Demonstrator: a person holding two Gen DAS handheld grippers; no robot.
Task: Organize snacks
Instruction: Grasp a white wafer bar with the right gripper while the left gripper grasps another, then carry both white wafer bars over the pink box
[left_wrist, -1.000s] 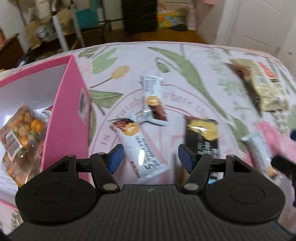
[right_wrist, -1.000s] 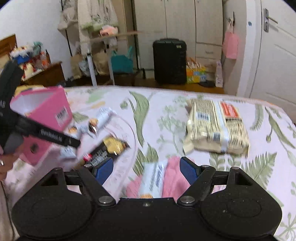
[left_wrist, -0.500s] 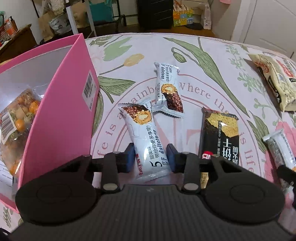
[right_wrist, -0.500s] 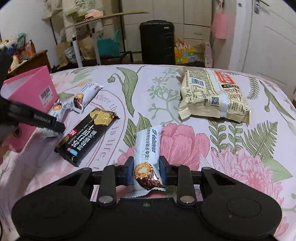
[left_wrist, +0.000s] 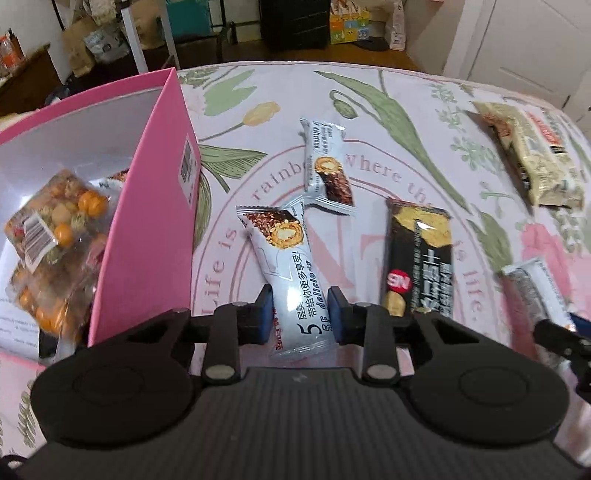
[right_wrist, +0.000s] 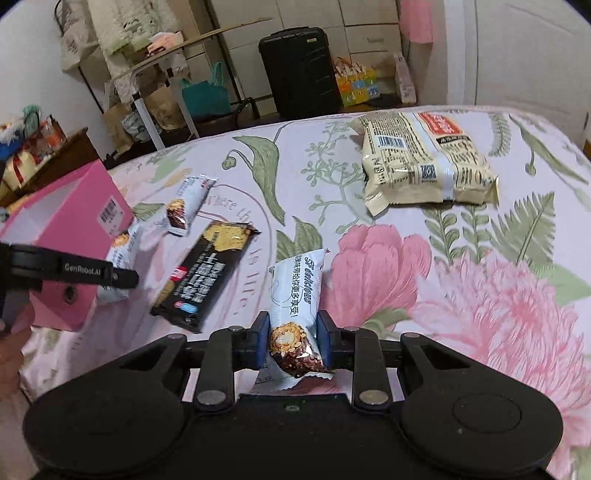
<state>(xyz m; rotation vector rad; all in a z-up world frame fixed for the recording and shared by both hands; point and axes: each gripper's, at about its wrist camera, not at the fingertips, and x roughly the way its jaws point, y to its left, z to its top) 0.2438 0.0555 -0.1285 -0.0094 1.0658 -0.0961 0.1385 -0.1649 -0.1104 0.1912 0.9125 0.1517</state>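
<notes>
My left gripper (left_wrist: 300, 317) stands beside the pink box (left_wrist: 147, 221), its jaws still closing with both pads pressed on the near end of a white chocolate bar (left_wrist: 286, 254) lying on the floral cloth. My right gripper (right_wrist: 290, 339) is shut on another white chocolate bar (right_wrist: 299, 291), gripped at its picture end. A third white bar (left_wrist: 327, 170) and a black biscuit pack (left_wrist: 421, 254) lie between the two held bars. A clear bag of mixed nuts (left_wrist: 55, 229) rests inside the box.
A large cream snack bag (right_wrist: 424, 162) lies at the far right of the cloth. Beyond the far edge stand a black suitcase (right_wrist: 299, 74), a folding table and shopping bags. A white door is at the right.
Both grippers stood open over the bars one second ago; each has since shut on its white bar. The right gripper rolled, so the room now looks tilted in its view.
</notes>
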